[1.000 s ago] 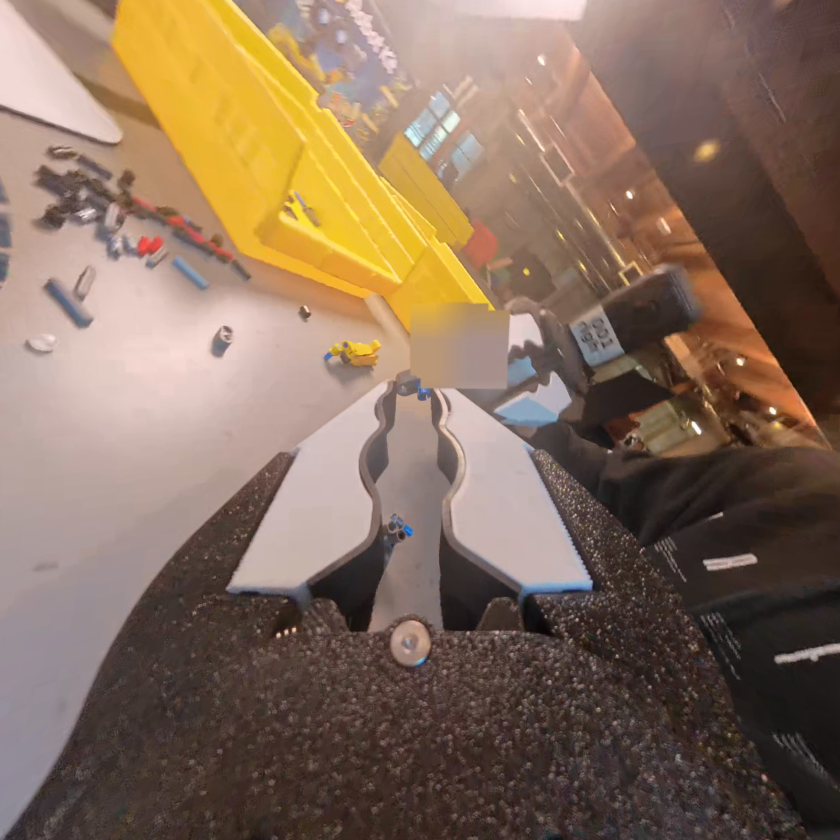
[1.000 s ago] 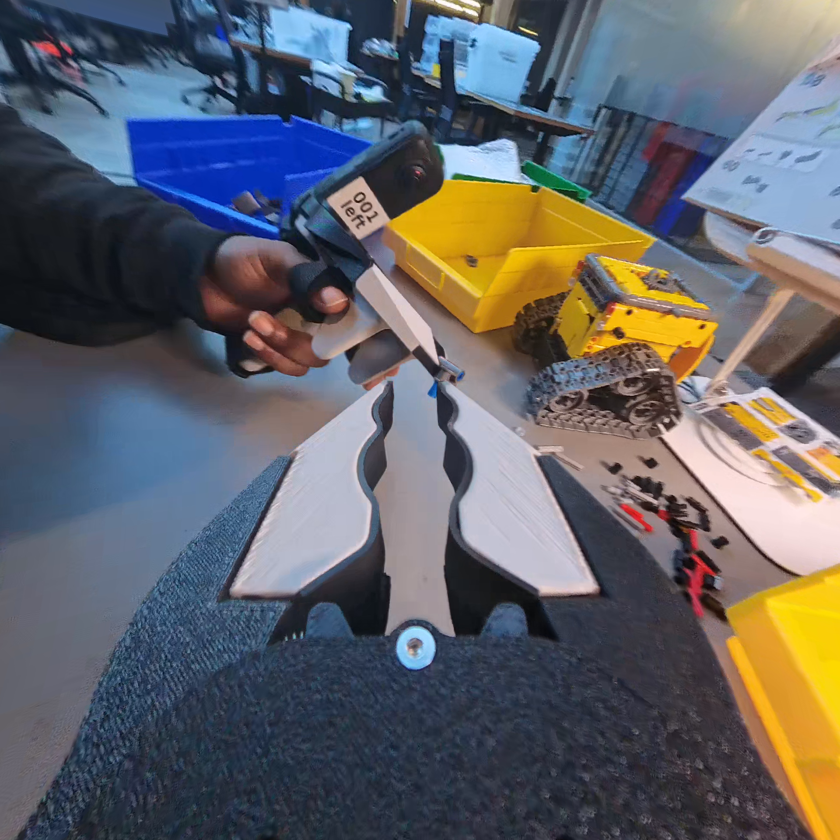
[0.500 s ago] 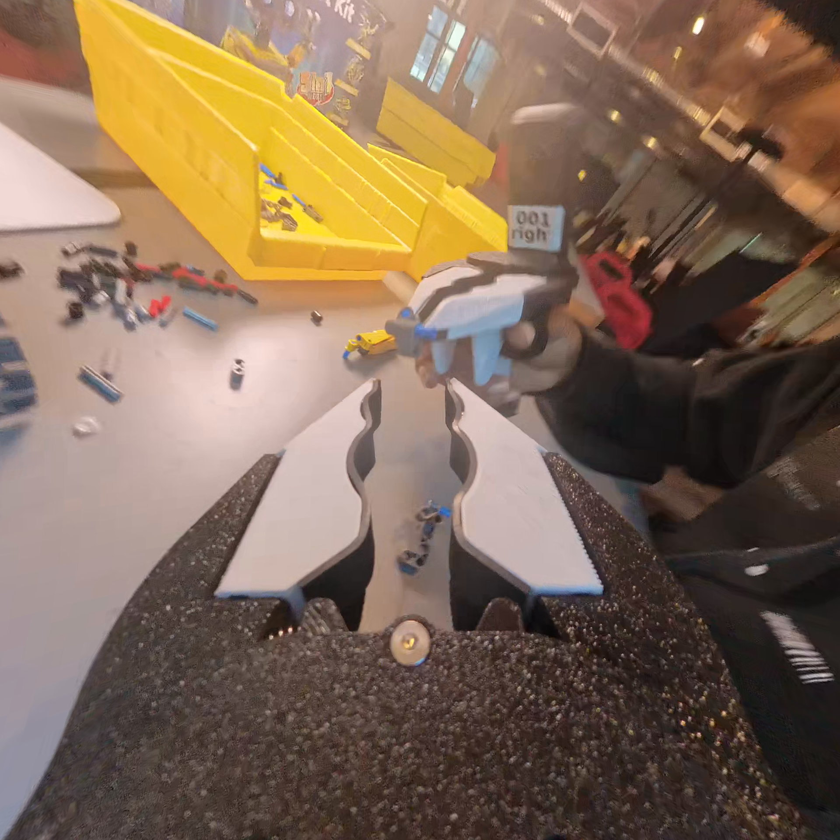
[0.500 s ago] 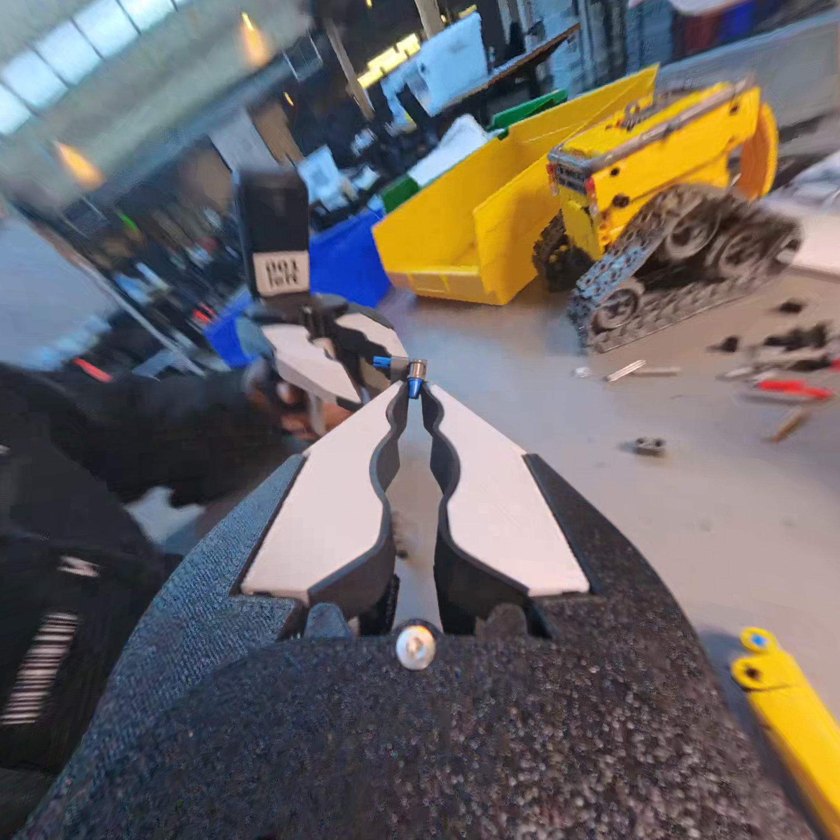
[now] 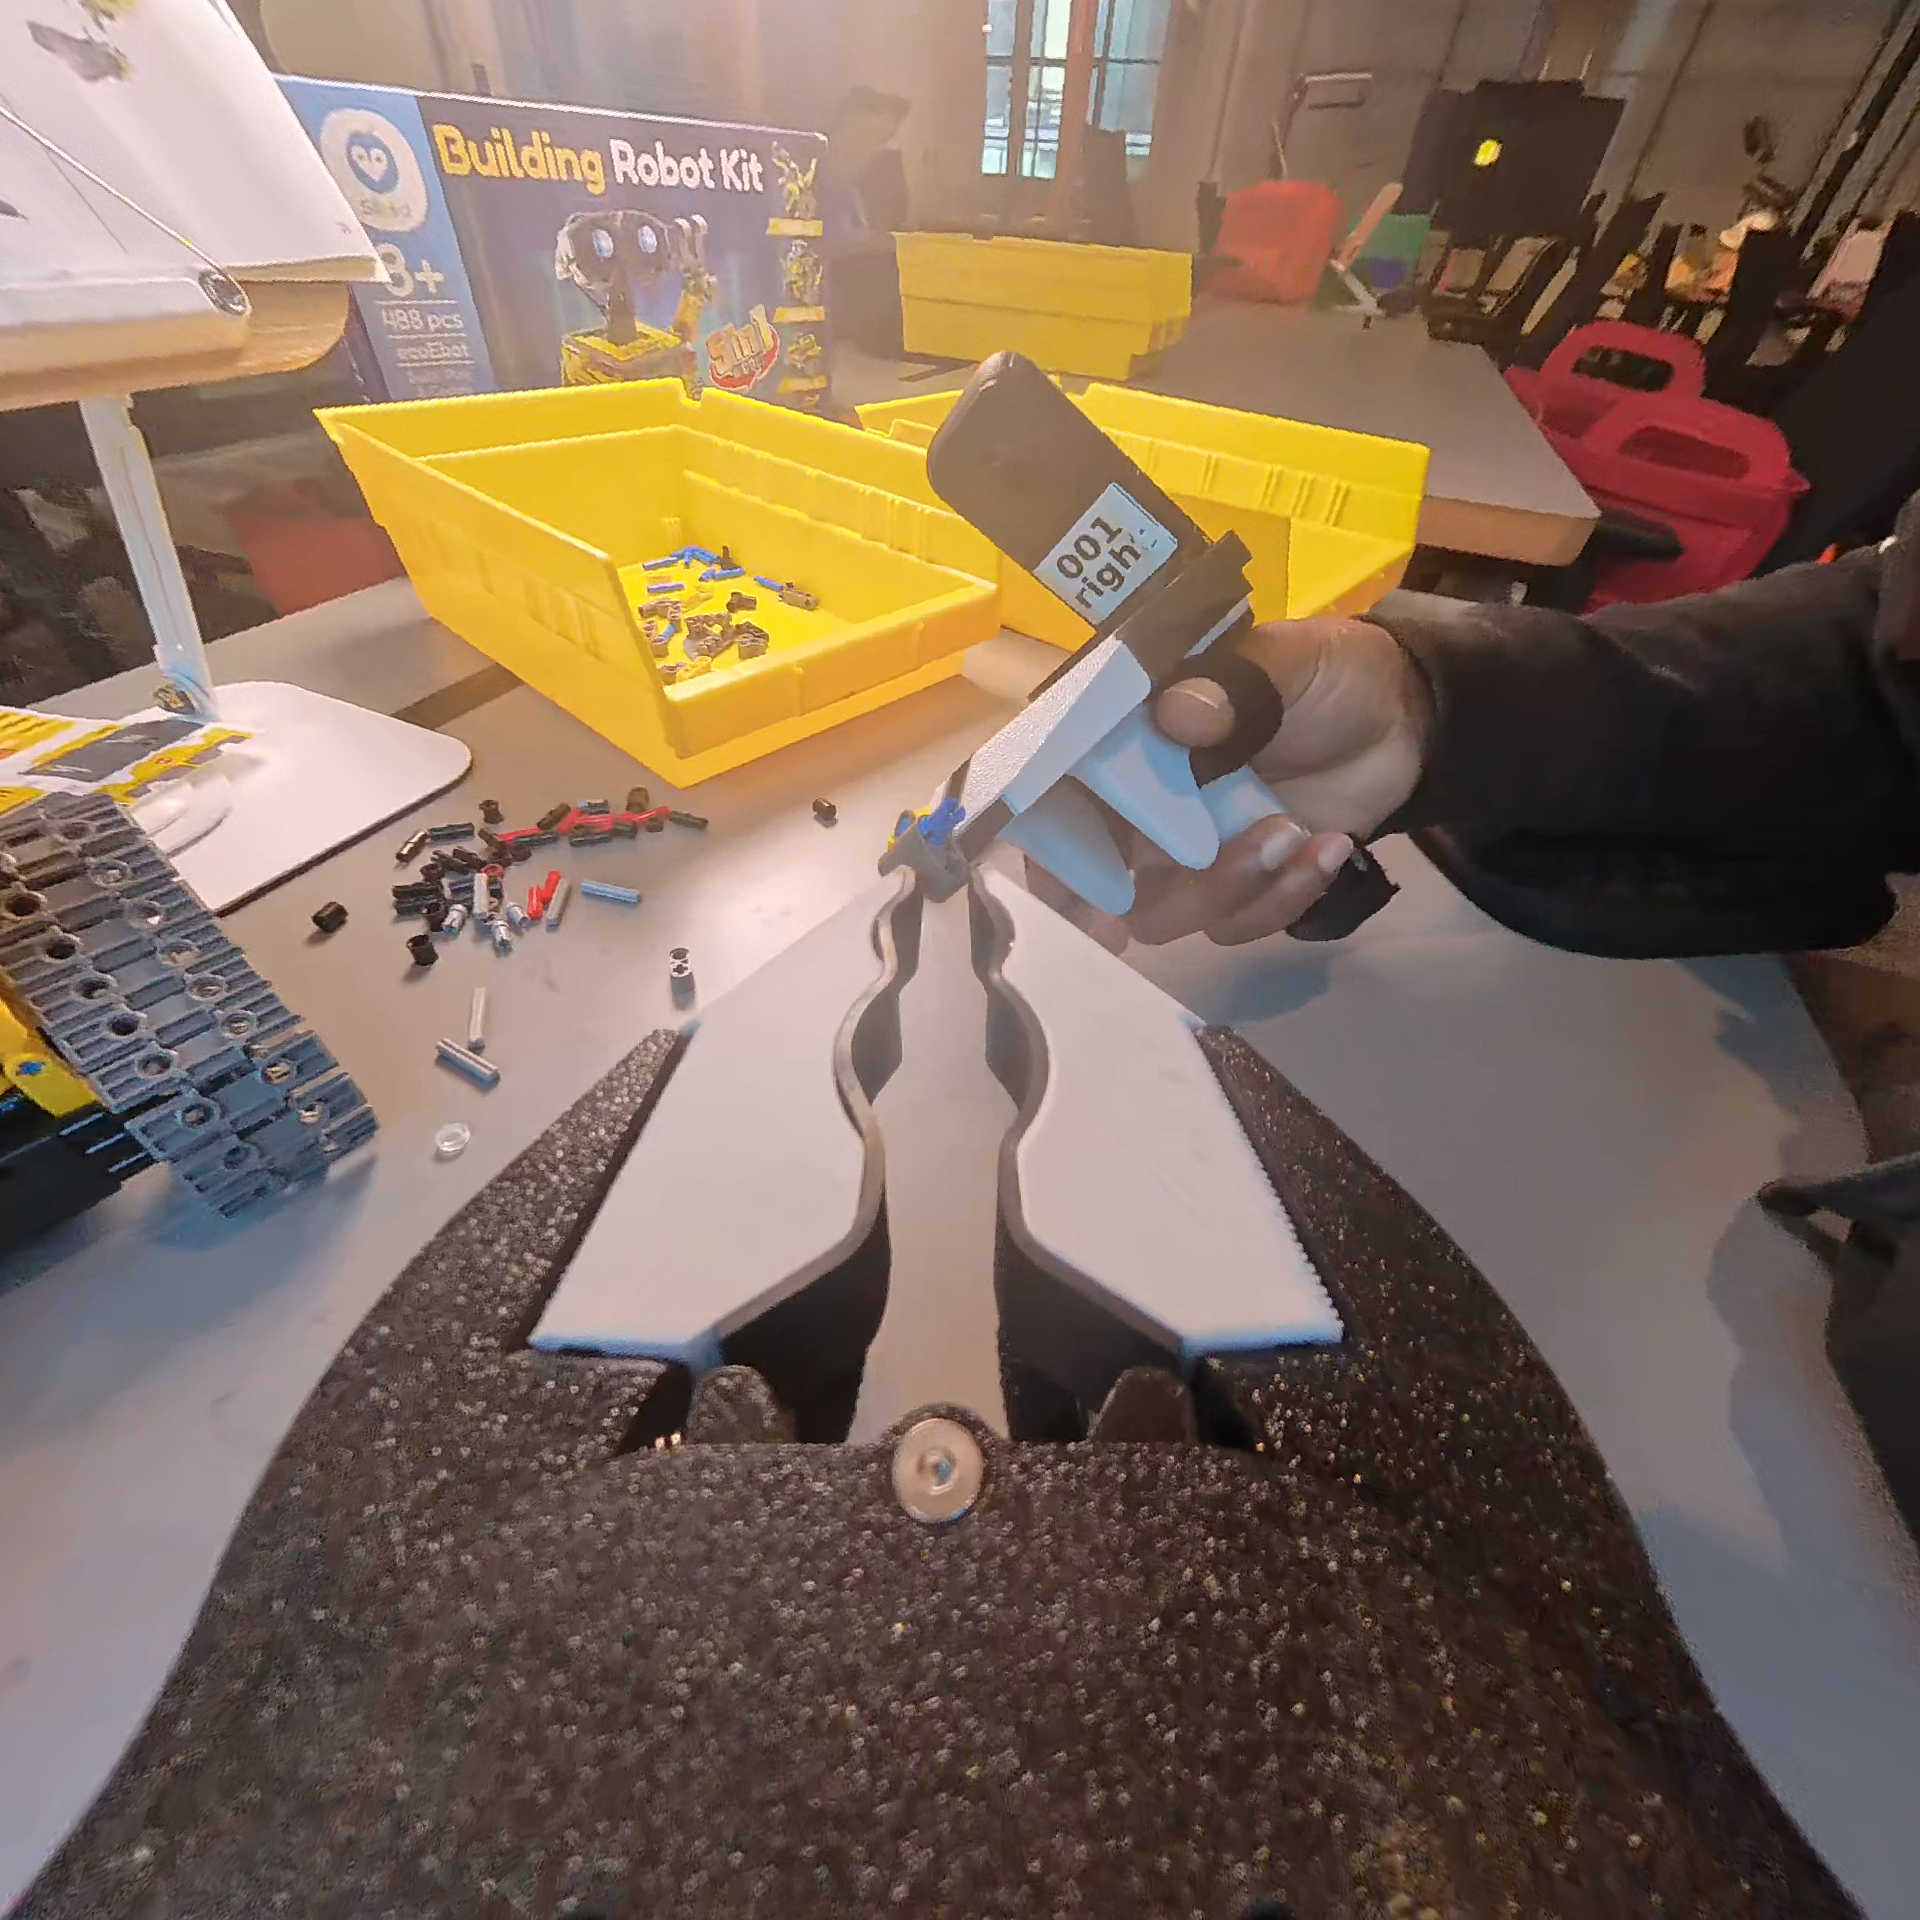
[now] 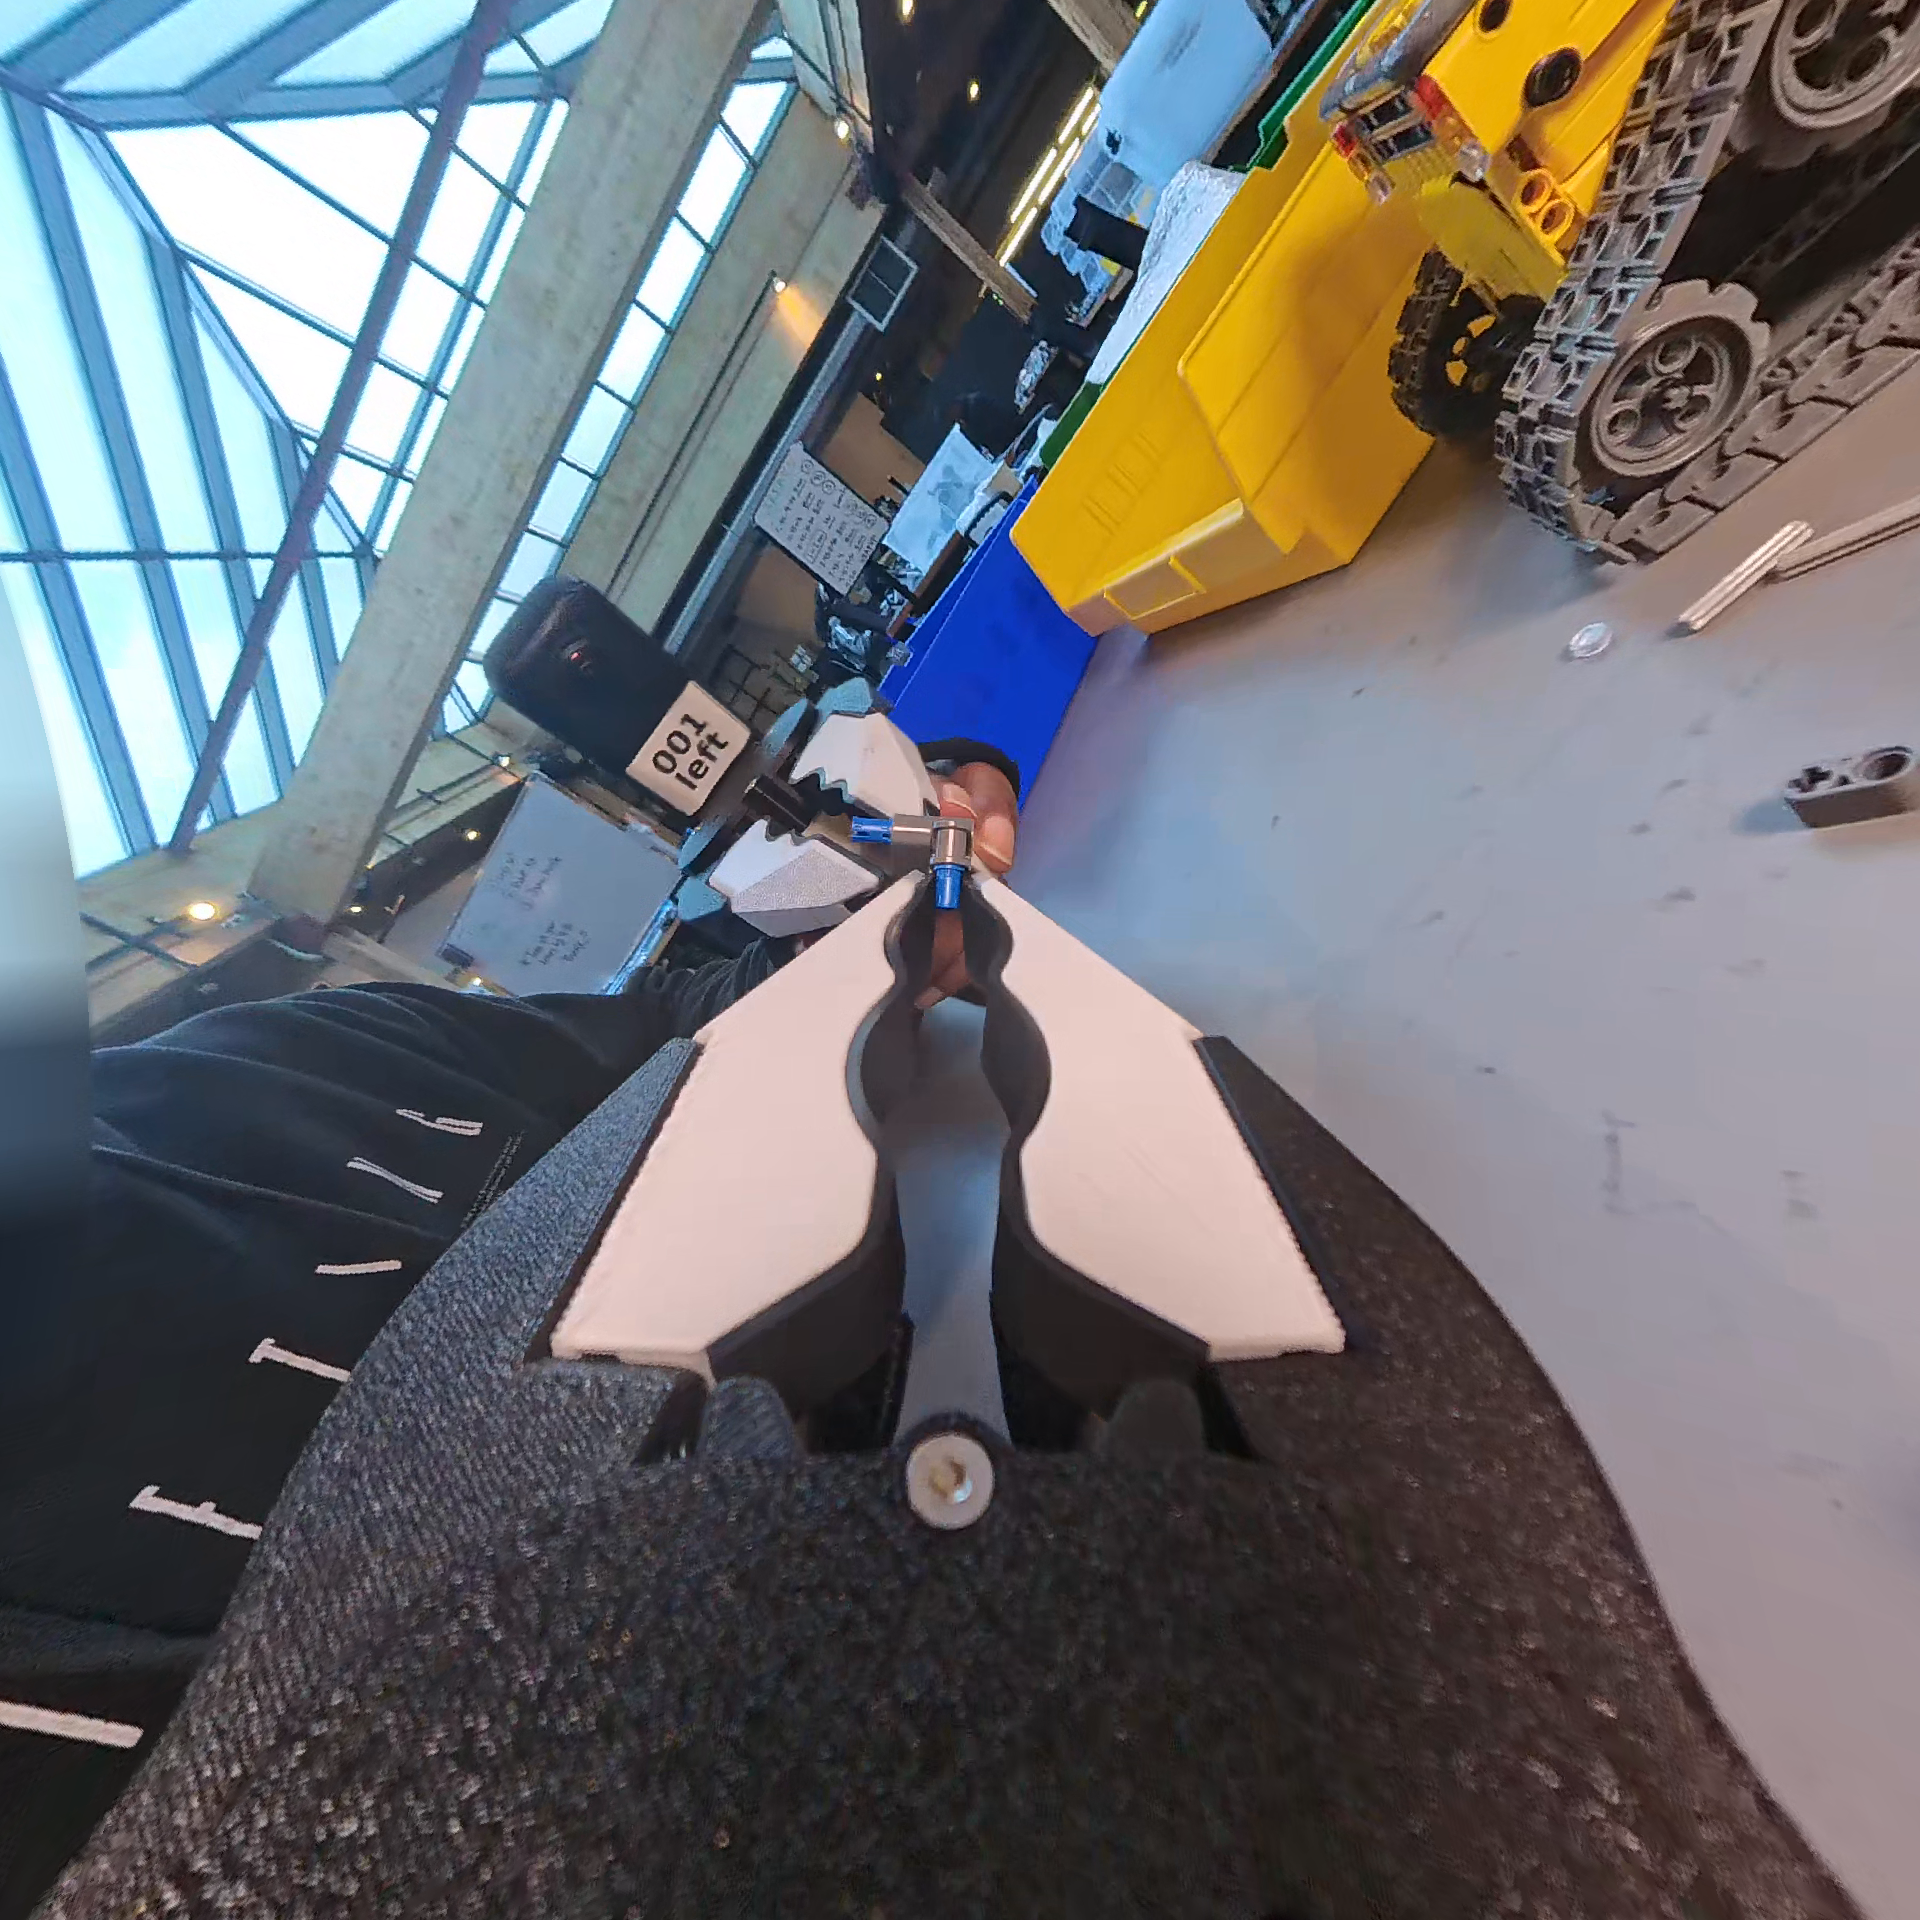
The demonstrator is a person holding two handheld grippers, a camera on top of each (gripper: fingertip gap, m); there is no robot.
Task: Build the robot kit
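two hand-held grippers meet tip to tip on one small connector

the left hand-held gripper (image 5: pixel 940 883) fills the lower half of the left wrist frame, its white fingers drawn nearly together at the tips and touching a small grey elbow-shaped plastic connector with blue pins (image 5: pixel 928 844) just above frame centre. whether it truly clamps the piece cannot be told from here. in the right wrist frame, the right hand-held gripper (image 6: pixel 943 891) has its fingers closed on the same connector (image 6: pixel 935 844), pinching the blue pin at its lower end, with the other gripper's tips to the left of the piece. the connector hangs above the grey bench (image 5: pixel 1455 1091), held in the air between both tools.

a hand in a black sleeve (image 5: pixel 1288 769) grips the right tool at centre right. at upper centre sits a yellow plastic bin (image 5: pixel 540 540) holding small parts. a scatter of black, red and grey pins (image 5: pixel 499 862) lies at centre left. a yellow model vehicle with grey link tracks (image 5: pixel 135 1008) stands at the left edge. behind the bin, at upper left, stands a dark blue kit box (image 5: pixel 582 229).
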